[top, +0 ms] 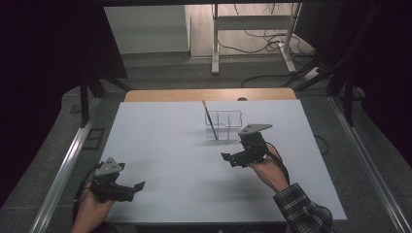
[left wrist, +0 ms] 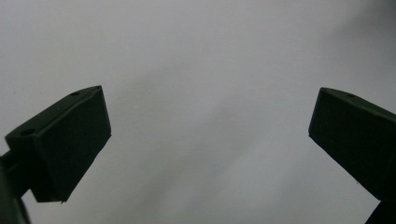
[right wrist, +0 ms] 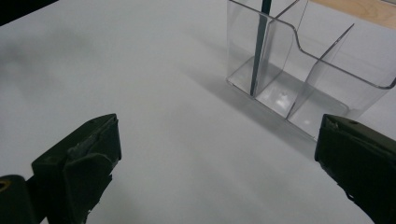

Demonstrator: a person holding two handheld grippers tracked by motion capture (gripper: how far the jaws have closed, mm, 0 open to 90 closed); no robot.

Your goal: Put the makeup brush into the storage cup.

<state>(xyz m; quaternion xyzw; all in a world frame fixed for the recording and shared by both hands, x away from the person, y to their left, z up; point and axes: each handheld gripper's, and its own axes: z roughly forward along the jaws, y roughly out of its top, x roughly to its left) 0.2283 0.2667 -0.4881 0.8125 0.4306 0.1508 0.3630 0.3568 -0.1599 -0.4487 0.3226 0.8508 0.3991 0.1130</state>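
A clear plastic organiser [top: 224, 124] with several compartments stands on the white table [top: 165, 145], right of centre. A thin dark pen [top: 210, 120] leans in its left compartment. In the right gripper view the organiser [right wrist: 327, 88] is up ahead to the right, with the pen [right wrist: 259, 51] upright inside. My right gripper [top: 228, 158] hovers just in front of the organiser, open and holding nothing; the same gripper [right wrist: 217, 158] shows wide-apart jaws. My left gripper [top: 138, 187] rests near the front left edge, open, and that gripper [left wrist: 210, 140] faces bare white table.
A wooden strip [top: 209, 94] borders the table's far edge. Metal rails [top: 63, 170] run along both sides. Beyond the table stand a white frame [top: 252, 29] and loose cables [top: 262, 43] on the floor. A plaid sleeve [top: 301, 211] comes in at the bottom right.
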